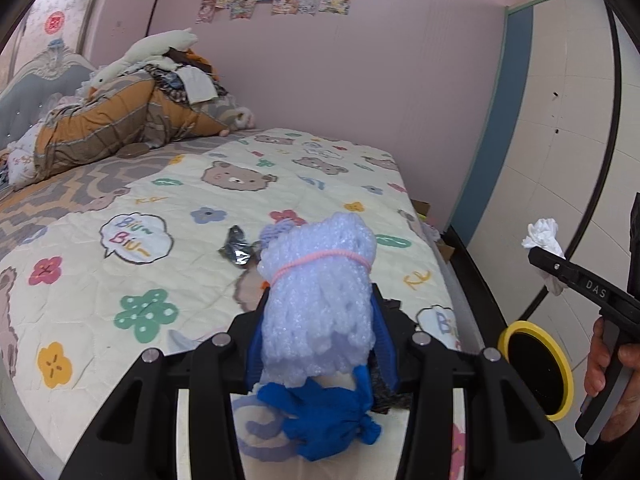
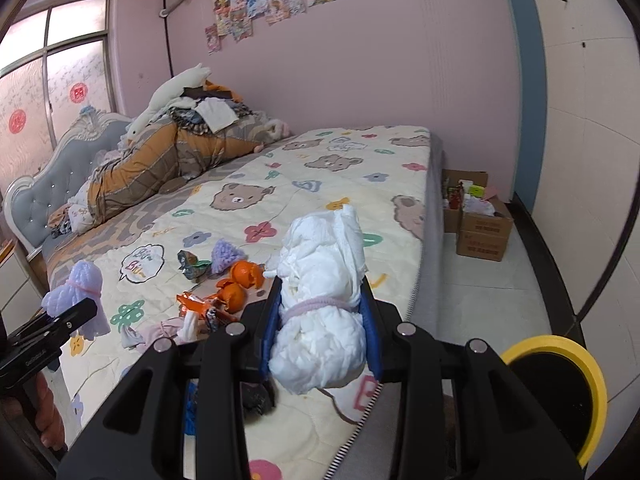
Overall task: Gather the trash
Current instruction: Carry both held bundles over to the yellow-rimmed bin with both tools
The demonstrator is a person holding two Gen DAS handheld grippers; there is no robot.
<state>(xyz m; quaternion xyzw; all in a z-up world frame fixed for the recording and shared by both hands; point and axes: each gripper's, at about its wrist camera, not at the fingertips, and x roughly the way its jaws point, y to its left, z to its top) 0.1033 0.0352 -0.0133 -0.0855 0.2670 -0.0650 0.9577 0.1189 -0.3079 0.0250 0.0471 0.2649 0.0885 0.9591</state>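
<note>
Lavender foam netting, bunched into a soft bundle [image 1: 318, 296] and cinched near its top by a thin pink elastic band [image 1: 320, 262], fills the middle of the left wrist view; the left gripper [image 1: 320, 322] pinches it between its blue pads, the jaws closed onto its sides, and holds it above the bear-and-flower quilt [image 1: 120, 248] covering the bed. Below the bundle a crumpled blue glove [image 1: 324, 416] lies on the quilt, and a dark crinkled wrapper [image 1: 237, 247] rests further back. At the right edge the right gripper [image 1: 548, 268] appears from the side, a white wad [image 1: 544, 236] caught in its tip, with a hand [image 1: 612, 380] on its grip and a yellow-rimmed bin [image 1: 536, 368] below it. In the right wrist view the right gripper clamps that white piece, a rolled crumpled diaper-like bundle [image 2: 320, 312] tied round its waist with a pale pink band [image 2: 316, 304], its jaws pressed against both sides, held over the bed's near edge. On the quilt behind lie orange peels [image 2: 236, 284], an orange-red wrapper [image 2: 196, 304], a green-and-silver wrapper [image 2: 191, 264] and a small lavender foam piece [image 2: 226, 256]. At the far left the left gripper holds the lavender bundle aloft. The bin's yellow rim curves in at the lower right, and cardboard boxes [image 2: 480, 224] stand on the floor beyond the bed.
</note>
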